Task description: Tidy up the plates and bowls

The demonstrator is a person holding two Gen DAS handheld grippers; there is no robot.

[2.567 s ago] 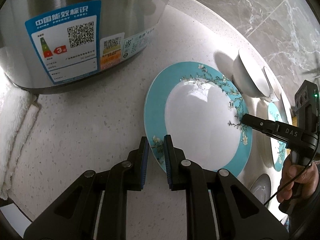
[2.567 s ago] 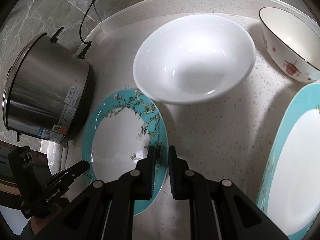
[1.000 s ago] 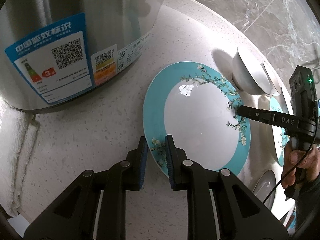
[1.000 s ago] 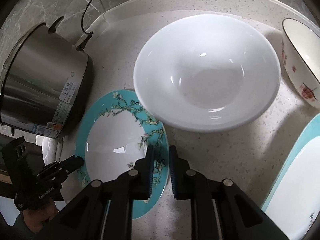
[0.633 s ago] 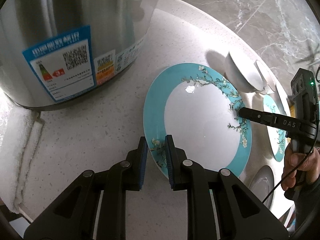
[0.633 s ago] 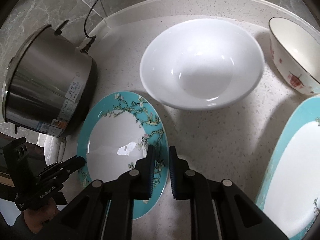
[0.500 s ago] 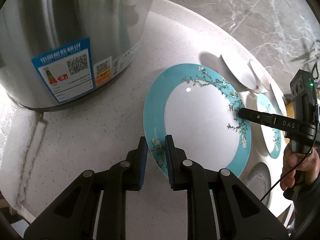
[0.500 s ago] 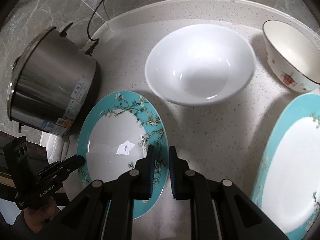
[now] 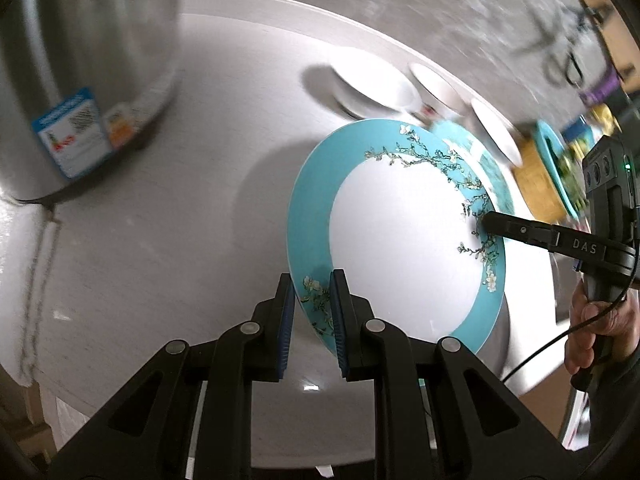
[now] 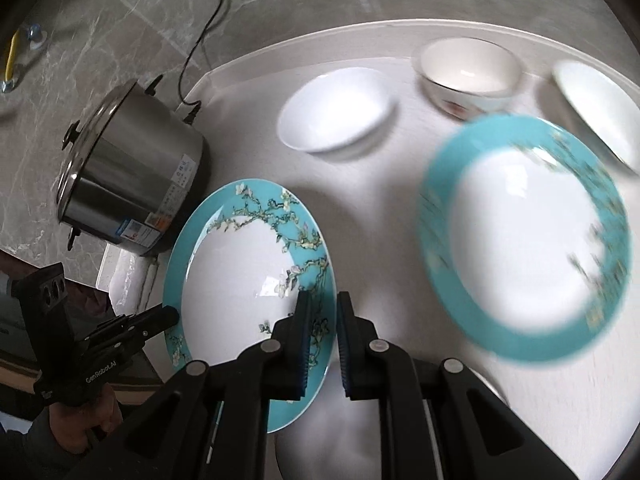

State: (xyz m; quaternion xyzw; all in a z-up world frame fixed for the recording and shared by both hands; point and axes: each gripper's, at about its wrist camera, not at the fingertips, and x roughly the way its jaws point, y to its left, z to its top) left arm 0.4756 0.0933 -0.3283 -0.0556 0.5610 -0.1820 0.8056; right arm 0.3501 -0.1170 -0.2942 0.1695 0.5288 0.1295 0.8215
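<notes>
Left wrist view. Item: round turquoise-rimmed ceramic plate with blossom-branch pattern [image 9: 404,240], now lifted clear of the pale speckled countertop [image 9: 160,220] and away from the steel rice cooker [image 9: 80,80], beside which it lay flat a second ago. Left gripper [image 9: 311,312]: clenched on the plate's near rim, blue pads either side. Right gripper [image 9: 486,222]: clamped on the opposite rim, far side from the cooker. Reading: pick-up done, carry under way.

Right wrist view. Same plate [image 10: 240,280], tilted, between the cooker [image 10: 132,184] and a second matching turquoise plate [image 10: 528,236], probably the stacking target. Right gripper [image 10: 323,320] grips the rim nearest that plate; left gripper [image 10: 168,314] holds the cooker-side rim. Beyond, further from the cooker: plain white bowl [image 10: 336,110], red-patterned bowl [image 10: 468,72].
</notes>
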